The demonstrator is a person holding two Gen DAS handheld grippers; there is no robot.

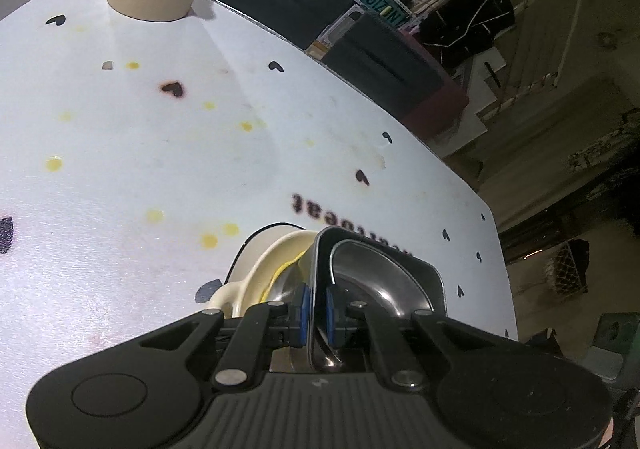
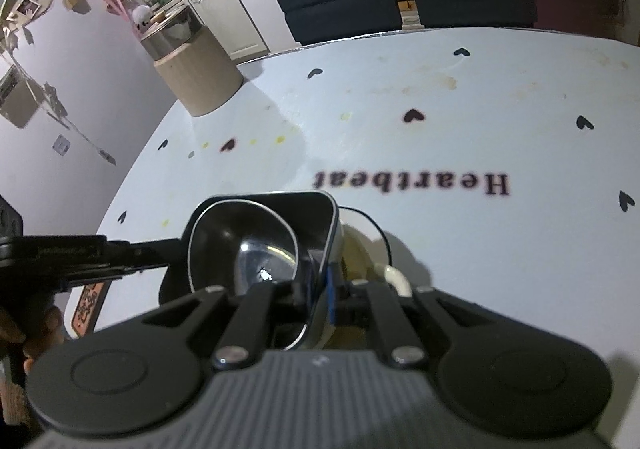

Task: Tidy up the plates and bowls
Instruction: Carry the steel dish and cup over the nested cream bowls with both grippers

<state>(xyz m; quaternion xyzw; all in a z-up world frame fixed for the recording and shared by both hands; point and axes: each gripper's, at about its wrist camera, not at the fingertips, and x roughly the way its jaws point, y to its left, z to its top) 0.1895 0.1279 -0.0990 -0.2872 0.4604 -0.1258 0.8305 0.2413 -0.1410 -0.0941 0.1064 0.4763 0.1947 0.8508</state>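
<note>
- The left gripper has its blue pads clamped on the near rim of a dark square tray.
- The right gripper pinches that tray by another edge, so it hangs between both over the table.
- Nested in the tray is a steel bowl.
- Just beside it is a cream handled dish.
- Beyond, the white heart-print tablecloth reads "Heartbeat".
- Farther off, near the table edge, stands a beige cylindrical container.
</note>
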